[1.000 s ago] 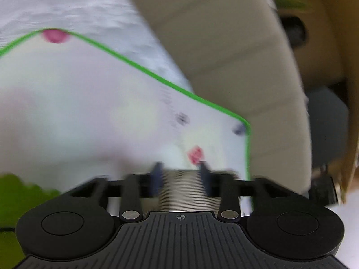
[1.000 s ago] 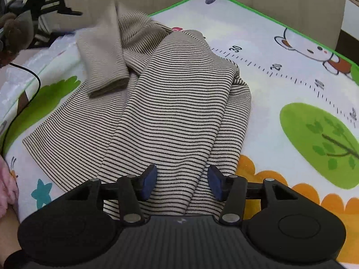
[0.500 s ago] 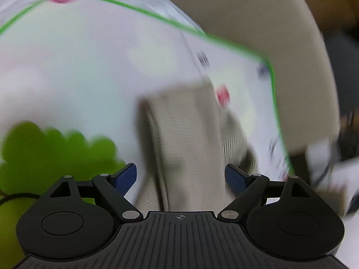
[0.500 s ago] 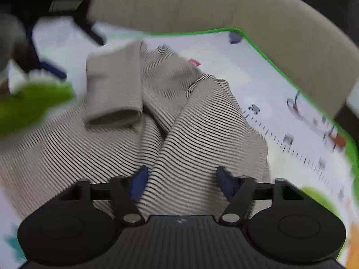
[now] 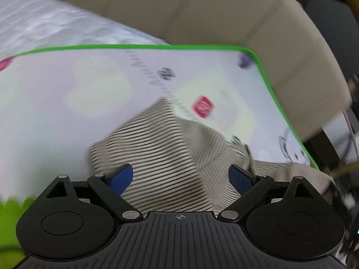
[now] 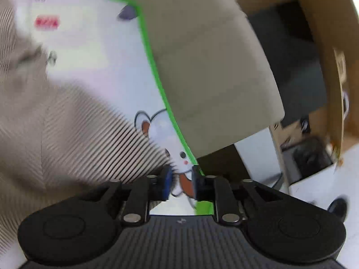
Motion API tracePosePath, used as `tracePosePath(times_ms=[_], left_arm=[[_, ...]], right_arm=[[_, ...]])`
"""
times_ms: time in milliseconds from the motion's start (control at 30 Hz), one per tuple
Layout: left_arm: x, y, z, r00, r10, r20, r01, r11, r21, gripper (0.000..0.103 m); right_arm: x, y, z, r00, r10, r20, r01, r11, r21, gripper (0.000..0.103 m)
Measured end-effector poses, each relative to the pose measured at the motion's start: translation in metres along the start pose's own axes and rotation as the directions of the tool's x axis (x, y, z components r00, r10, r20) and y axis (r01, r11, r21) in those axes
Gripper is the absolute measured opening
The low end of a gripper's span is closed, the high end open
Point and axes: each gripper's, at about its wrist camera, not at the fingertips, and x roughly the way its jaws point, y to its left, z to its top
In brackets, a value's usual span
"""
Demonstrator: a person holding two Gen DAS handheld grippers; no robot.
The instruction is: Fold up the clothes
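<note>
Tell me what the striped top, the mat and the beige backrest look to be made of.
Top: soft knit, likely cotton jersey; fine dark stripes on beige, and it creases and drapes.
Mat: smooth printed sheet, perhaps foam or coated fabric; flat cartoon print, bound green edge.
Backrest: padded upholstery, matte beige, maybe faux leather; panel seams show, blur hides any weave.

A home is indicated, most likely a living room or bedroom. A children's play mat [image 5: 67,94] with a green border, printed with a measuring scale, a cartoon animal and bright shapes, is laid over a quilted white cover [image 5: 44,24]. A beige padded backrest [image 5: 224,18] is seen along the mat's far edge and right corner. A striped knit garment [image 5: 161,152] is spread on the mat. Past the right edge, a cardboard box [image 6: 332,44] is seen on the floor.
</note>
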Motion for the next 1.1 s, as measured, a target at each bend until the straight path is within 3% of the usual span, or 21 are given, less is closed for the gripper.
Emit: tracePosePath(times_ms=[67, 133, 167, 200, 267, 333, 367, 400, 467, 500, 533, 600, 633, 700, 733, 767, 800, 833, 967, 1033, 1100], left_arm=[[0.006, -0.020, 0.005, 1.000, -0.016, 0.019, 0.011, 0.974, 0.227, 0.095], [0.014, -0.048, 0.003, 0.998, 0.013, 0.058, -0.041, 0.866, 0.499, 0.096], [0.022, -0.061, -0.001, 0.998, 0.024, 0.063, -0.058, 0.783, 0.620, 0.096], [0.030, -0.069, -0.005, 0.997, 0.040, 0.065, -0.074, 0.719, 0.691, 0.096], [0.049, -0.078, -0.012, 0.996, 0.078, 0.053, -0.090, 0.633, 0.769, 0.093], [0.068, -0.084, -0.020, 0.993, 0.118, 0.029, -0.091, 0.560, 0.823, 0.043], [0.077, -0.085, -0.019, 0.990, 0.135, 0.033, -0.102, 0.547, 0.831, 0.015], [0.084, -0.085, -0.017, 0.988, 0.151, 0.040, -0.116, 0.537, 0.836, 0.014], [0.099, -0.075, 0.000, 0.974, 0.190, 0.121, -0.207, 0.544, 0.813, 0.011], [0.106, -0.069, 0.010, 0.956, 0.230, 0.180, -0.279, 0.542, 0.793, 0.006], [0.111, -0.063, 0.022, 0.928, 0.282, 0.244, -0.364, 0.539, 0.759, 0.004], [0.116, -0.041, 0.055, 0.866, 0.379, 0.327, -0.498, 0.578, 0.646, 0.005], [0.113, -0.031, 0.070, 0.856, 0.403, 0.324, -0.516, 0.619, 0.592, 0.007], [0.100, -0.007, 0.092, 0.865, 0.420, 0.275, -0.501, 0.707, 0.499, 0.022], [0.090, -0.001, 0.094, 0.870, 0.414, 0.268, -0.493, 0.721, 0.487, 0.027], [0.080, 0.005, 0.094, 0.874, 0.408, 0.263, -0.486, 0.731, 0.479, 0.041], [0.068, 0.007, 0.089, 0.881, 0.392, 0.264, -0.472, 0.731, 0.493, 0.051], [0.057, 0.009, 0.082, 0.889, 0.374, 0.266, -0.458, 0.728, 0.510, 0.054], [0.034, 0.002, 0.040, 0.938, 0.315, 0.143, -0.345, 0.830, 0.439, 0.067], [0.023, -0.002, 0.018, 0.957, 0.278, 0.081, -0.286, 0.874, 0.391, 0.071], [0.012, -0.005, -0.003, 0.972, 0.235, 0.021, -0.228, 0.913, 0.339, 0.084]], right_arm=[[-0.007, -0.003, -0.002, 0.997, 0.070, 0.025, -0.072, 0.991, 0.110, 0.038], [-0.018, -0.001, -0.012, 0.985, 0.161, 0.061, -0.171, 0.961, 0.218, 0.038], [-0.021, 0.000, -0.018, 0.975, 0.207, 0.082, -0.222, 0.936, 0.272, 0.038], [-0.025, 0.002, -0.025, 0.962, 0.253, 0.104, -0.273, 0.905, 0.325, 0.038], [-0.035, 0.006, -0.038, 0.930, 0.338, 0.148, -0.368, 0.829, 0.421, 0.039], [-0.041, 0.011, -0.052, 0.894, 0.405, 0.194, -0.446, 0.751, 0.487, 0.039], [-0.045, 0.014, -0.057, 0.874, 0.434, 0.218, -0.482, 0.717, 0.504, 0.040], [-0.048, 0.017, -0.061, 0.858, 0.460, 0.227, -0.509, 0.704, 0.495, 0.040], [-0.048, 0.025, -0.064, 0.844, 0.493, 0.212, -0.532, 0.719, 0.448, 0.041], [-0.046, 0.030, -0.065, 0.852, 0.488, 0.191, -0.520, 0.743, 0.421, 0.041], [-0.040, 0.035, -0.066, 0.862, 0.478, 0.168, -0.503, 0.768, 0.397, 0.041], [-0.024, 0.037, -0.069, 0.883, 0.455, 0.117, -0.462, 0.797, 0.388, 0.041], [-0.014, 0.036, -0.071, 0.896, 0.437, 0.076, -0.429, 0.809, 0.402, 0.043], [0.006, 0.033, -0.075, 0.924, 0.382, -0.014, -0.338, 0.833, 0.439, 0.043], [0.013, 0.029, -0.077, 0.938, 0.340, -0.059, -0.277, 0.843, 0.462, 0.043], [0.019, 0.024, -0.080, 0.948, 0.305, -0.090, -0.225, 0.842, 0.490, 0.043], [0.020, 0.017, -0.083, 0.954, 0.282, -0.100, -0.191, 0.830, 0.525, 0.043], [0.016, 0.010, -0.085, 0.959, 0.270, -0.090, -0.176, 0.811, 0.558, 0.043], [-0.019, -0.003, -0.082, 0.944, 0.322, 0.069, -0.294, 0.729, 0.619, 0.043], [-0.033, 0.007, -0.067, 0.928, 0.344, 0.143, -0.360, 0.728, 0.584, 0.043], [-0.046, 0.019, -0.048, 0.906, 0.366, 0.215, -0.423, 0.733, 0.533, 0.043]])
